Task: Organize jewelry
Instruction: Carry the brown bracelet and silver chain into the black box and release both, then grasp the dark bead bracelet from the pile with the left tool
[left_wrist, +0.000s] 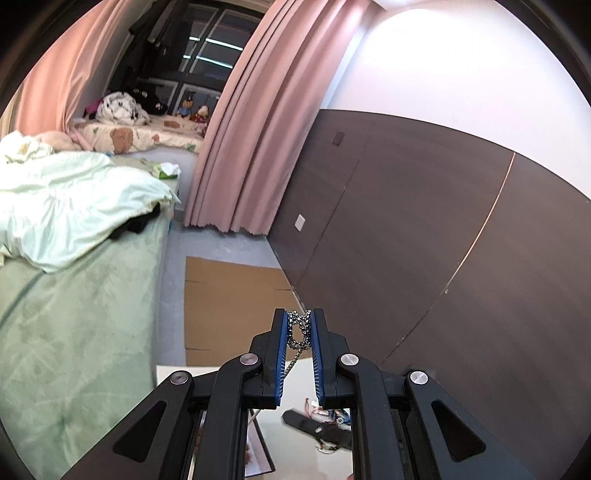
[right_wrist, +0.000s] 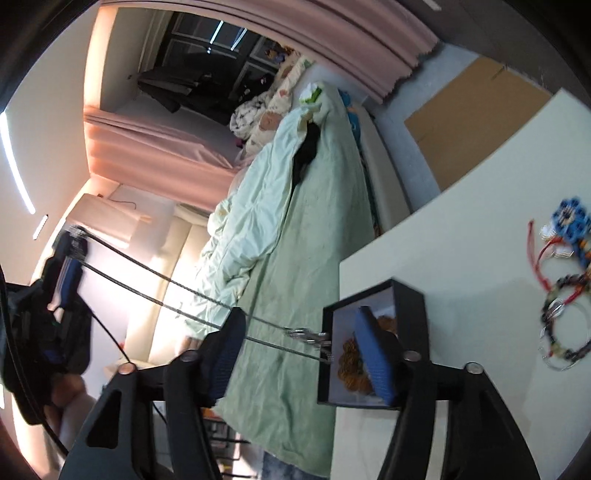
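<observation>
A: In the left wrist view, what does the left gripper (left_wrist: 300, 325) hold?

B: Its blue pads (left_wrist: 281, 354) are closed on a bunched loop of a metal chain (left_wrist: 298, 330). The bunch sits near the fingertips, and one strand hangs down between the fingers toward the camera. Below the fingers one sees the table (left_wrist: 295, 439) with some blurred jewelry (left_wrist: 327, 428) and the corner of a black box (left_wrist: 258, 454).

A: And behind that?

B: A bed (left_wrist: 74, 295) on the left, a pink curtain (left_wrist: 258, 129), cardboard (left_wrist: 229, 295) on the floor and a dark wall panel (left_wrist: 443, 240).

A: Now the right wrist view. Is the right gripper (right_wrist: 299, 354) holding something?

B: No, its fingers stand wide apart and nothing is between the pads. The chain (right_wrist: 184, 291) runs as two taut strands, with the long axis from the left gripper (right_wrist: 70, 269) at the upper left down to the lower right. Its clasp end (right_wrist: 310, 338) points at the box (right_wrist: 406, 314) and lies at the box's left rim, in the gap of the right fingers.

A: What is in the box?

B: Something orange (right_wrist: 351, 362); the right finger partly hides it. Bracelets (right_wrist: 561, 295) lie on the table (right_wrist: 461, 258), well apart from the box.
</observation>
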